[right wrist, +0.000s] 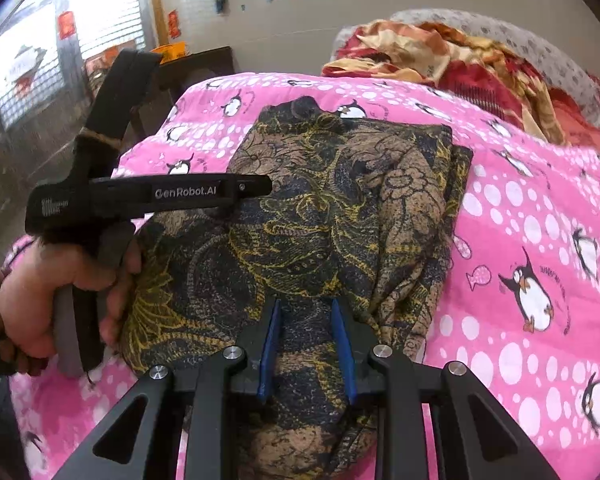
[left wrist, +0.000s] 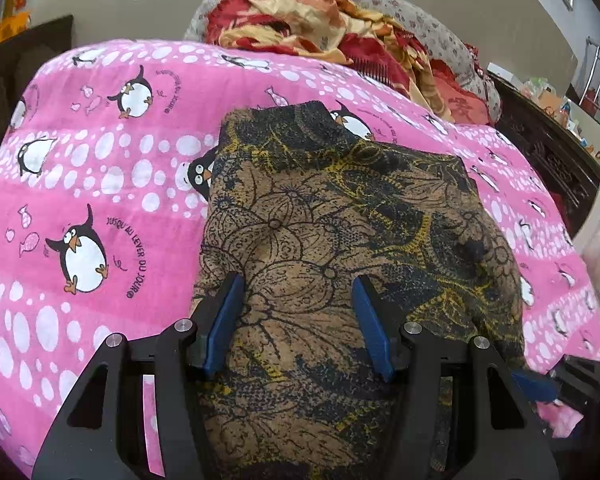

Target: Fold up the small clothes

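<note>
Floral cloth [left wrist: 340,216] lies bunched on pink penguin sheet [left wrist: 100,160] printed "JUSQU'AU LEVER DU JOUR". Left gripper [left wrist: 298,320] jaws parted over cloth, gripping nothing; its body reads "GenRobot.AI". Right gripper [right wrist: 305,344] jaws narrower, cloth between, grip unclear

Home bedroom: penguin-print pink bedsheet [left wrist: 100,160], heaped floral quilt [left wrist: 300,12].

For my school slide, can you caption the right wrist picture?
The right gripper hovers over a brown flowered garment on a pink penguin sheet.
</note>
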Motion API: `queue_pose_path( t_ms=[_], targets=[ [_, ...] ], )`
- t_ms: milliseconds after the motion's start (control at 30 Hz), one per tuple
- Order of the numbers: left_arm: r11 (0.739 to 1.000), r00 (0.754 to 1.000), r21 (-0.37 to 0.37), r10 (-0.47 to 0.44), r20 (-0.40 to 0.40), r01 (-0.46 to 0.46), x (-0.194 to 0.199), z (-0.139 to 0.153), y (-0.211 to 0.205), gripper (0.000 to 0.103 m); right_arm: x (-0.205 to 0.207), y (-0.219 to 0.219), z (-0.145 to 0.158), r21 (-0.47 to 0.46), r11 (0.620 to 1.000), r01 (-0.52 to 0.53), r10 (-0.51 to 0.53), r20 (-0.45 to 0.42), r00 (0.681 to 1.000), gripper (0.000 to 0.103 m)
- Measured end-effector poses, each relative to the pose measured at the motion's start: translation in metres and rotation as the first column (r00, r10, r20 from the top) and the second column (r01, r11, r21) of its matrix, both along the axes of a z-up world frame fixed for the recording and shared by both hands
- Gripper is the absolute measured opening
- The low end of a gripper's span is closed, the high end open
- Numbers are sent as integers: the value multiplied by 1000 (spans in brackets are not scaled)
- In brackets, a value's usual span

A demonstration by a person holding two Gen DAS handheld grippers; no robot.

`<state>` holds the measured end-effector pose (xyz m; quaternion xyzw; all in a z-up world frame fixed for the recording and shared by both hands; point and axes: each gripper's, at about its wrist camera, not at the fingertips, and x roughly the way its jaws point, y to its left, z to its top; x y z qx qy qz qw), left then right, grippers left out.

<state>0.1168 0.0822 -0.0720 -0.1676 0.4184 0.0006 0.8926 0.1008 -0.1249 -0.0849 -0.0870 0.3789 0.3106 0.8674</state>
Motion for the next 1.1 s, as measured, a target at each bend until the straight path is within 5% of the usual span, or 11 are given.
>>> queue_pose_path(
  t_ms=[200, 333, 467, 600, 733, 1000, 1100],
  targets=[
    [998, 999, -42, 39, 21, -38, 33, 29, 27, 56, 29, 5, 51, 36, 988, 151, -153, 71, 986, 25],
    [997, 998, -56, 63, 12, -62, 72, 35, 30, 56, 66, 32, 53, -1, 981, 195, -194, 89, 977, 25],
    [998, 998, -23, 51, -24, -52, 102, 21, 14, 57, 110, 37, 32, -15, 954, 300, -300, -19, 954, 25],
    [1000, 999, 7, 30, -15, -30, 107, 2, 3, 74, 123, 30, 1, -17, 954, 299, -299, -1, 954, 25],
    [997, 1000, 78, 10, -23, -9, 112, 0, -9, 82, 123, 27, 0, 5, 956, 293, -293, 3, 956, 26],
    [994, 995, 78, -74, -60, 79, 121, -1, -16, 102, 129, 24, -2, 42, 958, 282, -282, -23, 959, 26],
    [988, 994, 127, -79, -81, 89, 125, -2, -22, 102, 130, 23, -3, 46, 958, 282, -281, -25, 959, 26]
  ],
)
